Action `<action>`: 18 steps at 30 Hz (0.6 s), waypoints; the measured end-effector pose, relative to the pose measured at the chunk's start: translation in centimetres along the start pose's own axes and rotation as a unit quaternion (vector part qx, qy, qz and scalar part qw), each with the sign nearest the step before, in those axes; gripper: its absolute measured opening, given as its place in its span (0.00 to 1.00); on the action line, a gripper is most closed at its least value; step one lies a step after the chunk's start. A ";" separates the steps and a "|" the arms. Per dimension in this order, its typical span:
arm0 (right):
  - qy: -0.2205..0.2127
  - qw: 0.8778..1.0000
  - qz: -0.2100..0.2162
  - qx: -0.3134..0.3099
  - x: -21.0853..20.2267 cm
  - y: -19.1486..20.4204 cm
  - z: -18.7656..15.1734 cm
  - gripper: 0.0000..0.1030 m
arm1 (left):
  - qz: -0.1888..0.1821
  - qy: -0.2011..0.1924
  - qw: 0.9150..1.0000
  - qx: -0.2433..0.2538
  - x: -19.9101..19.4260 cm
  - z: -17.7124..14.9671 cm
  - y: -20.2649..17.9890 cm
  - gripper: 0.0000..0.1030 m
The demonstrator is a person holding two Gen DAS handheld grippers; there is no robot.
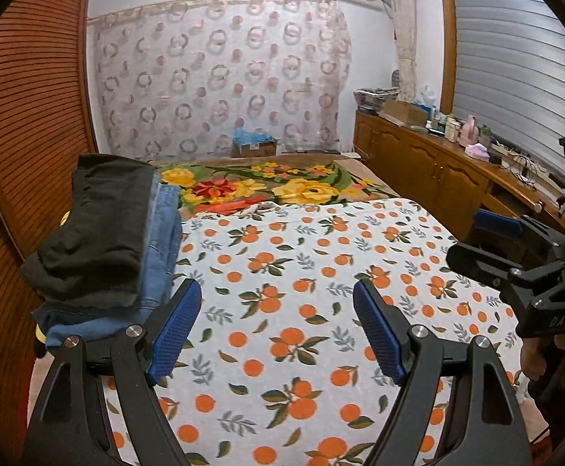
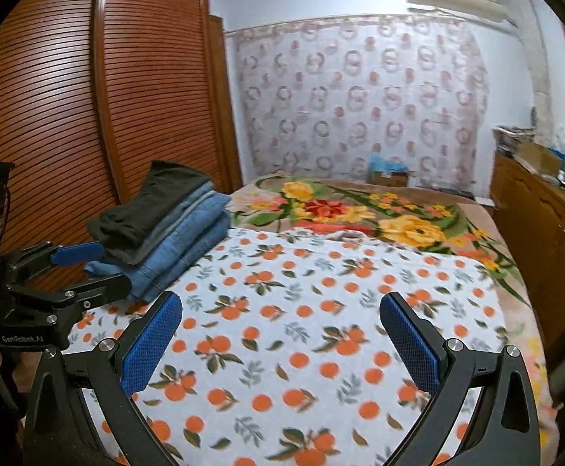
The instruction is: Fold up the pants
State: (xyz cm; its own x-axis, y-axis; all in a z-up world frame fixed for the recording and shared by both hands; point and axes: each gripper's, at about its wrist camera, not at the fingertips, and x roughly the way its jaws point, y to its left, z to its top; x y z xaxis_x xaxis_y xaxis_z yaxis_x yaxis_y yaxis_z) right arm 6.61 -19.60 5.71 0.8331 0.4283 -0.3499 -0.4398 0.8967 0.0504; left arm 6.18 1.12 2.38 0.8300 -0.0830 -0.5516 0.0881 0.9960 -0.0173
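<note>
Both hand-held grippers, left (image 1: 276,328) and right (image 2: 280,339), gape wide, empty; folded stack: black cotton pants (image 2: 146,209) atop blue denim jeans (image 2: 189,248).

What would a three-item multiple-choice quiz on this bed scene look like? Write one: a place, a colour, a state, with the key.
1. Where does the stack of folded pants lie?
A. at the bed's left edge, beside the slatted wardrobe
B. on the wooden cabinet
C. on the floor

2. What colour is the top garment of the stack?
A. white
B. black
C. red

3. How do the left gripper and right gripper stand?
A. both shut on cloth
B. one open, one shut
C. both open and empty

Key: 1 A, the stack rests by the orange-print sheet next to the wardrobe; 2 B, black cloth tops blue denim; 3 C, both pairs of fingers stand apart over the sheet.
</note>
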 end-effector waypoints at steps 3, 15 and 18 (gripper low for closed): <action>-0.001 1.000 -0.014 0.011 -1.3 -0.4 -0.6 0.99 | 0.001 0.000 1.000 0.003 -0.4 -0.3 -0.7 0.79; -0.031 0.997 -0.057 0.028 -6.1 -0.5 -0.5 0.99 | 0.011 -0.027 1.000 0.008 -3.1 0.7 -2.4 0.79; -0.036 0.997 -0.061 0.030 -6.6 -0.2 -0.5 0.99 | 0.009 -0.033 0.999 0.008 -3.8 1.1 -2.5 0.79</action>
State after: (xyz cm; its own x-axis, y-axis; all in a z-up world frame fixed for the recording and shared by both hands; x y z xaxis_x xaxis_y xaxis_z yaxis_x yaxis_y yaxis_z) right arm 1.02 -22.72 7.53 0.9025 0.3199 -0.2885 -0.3142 0.9470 0.0670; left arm 3.39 -1.09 5.40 0.8660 -0.0682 -0.4954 0.0815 0.9967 0.0053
